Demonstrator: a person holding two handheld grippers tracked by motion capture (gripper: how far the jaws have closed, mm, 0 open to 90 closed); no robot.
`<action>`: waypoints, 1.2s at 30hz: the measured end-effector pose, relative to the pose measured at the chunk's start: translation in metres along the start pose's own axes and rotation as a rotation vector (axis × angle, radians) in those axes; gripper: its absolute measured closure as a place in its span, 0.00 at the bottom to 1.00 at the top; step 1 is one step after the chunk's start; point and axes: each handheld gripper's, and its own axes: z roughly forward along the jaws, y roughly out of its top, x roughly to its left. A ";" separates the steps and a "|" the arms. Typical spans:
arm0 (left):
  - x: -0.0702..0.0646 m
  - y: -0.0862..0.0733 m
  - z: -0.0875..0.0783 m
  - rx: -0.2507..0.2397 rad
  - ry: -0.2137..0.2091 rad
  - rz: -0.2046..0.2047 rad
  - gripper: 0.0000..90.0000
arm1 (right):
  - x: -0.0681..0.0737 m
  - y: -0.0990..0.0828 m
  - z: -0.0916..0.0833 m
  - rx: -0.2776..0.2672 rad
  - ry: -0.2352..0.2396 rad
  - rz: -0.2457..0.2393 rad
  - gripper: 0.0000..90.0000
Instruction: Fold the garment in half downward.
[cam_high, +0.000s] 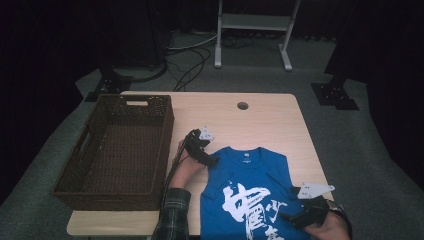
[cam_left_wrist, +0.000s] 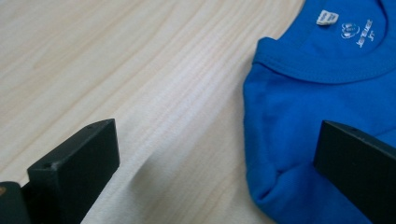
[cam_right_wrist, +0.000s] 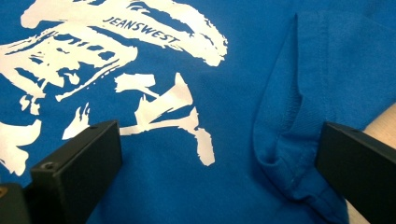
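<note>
Left claw wide open, straddling shirt edge — seemingly untouched

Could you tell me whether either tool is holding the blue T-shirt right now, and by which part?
Nothing is held. The left tool and right tool both stand open over the blue T-shirt.

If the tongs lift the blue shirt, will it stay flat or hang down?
The shirt will probably hang limp: its folded sleeve already creases softly. It looks light thin cloth. On the smooth table it may slide when pushed.
</note>
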 end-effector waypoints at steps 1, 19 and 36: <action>0.001 -0.001 0.000 -0.004 0.003 -0.006 0.00 | -0.001 0.000 0.000 -0.001 0.000 -0.001 0.00; 0.023 -0.004 0.012 0.020 -0.027 -0.059 0.00 | -0.003 -0.002 -0.002 -0.006 0.004 -0.001 0.00; 0.024 -0.003 0.012 0.022 -0.036 -0.046 0.00 | -0.009 -0.002 -0.006 -0.023 0.002 0.023 0.00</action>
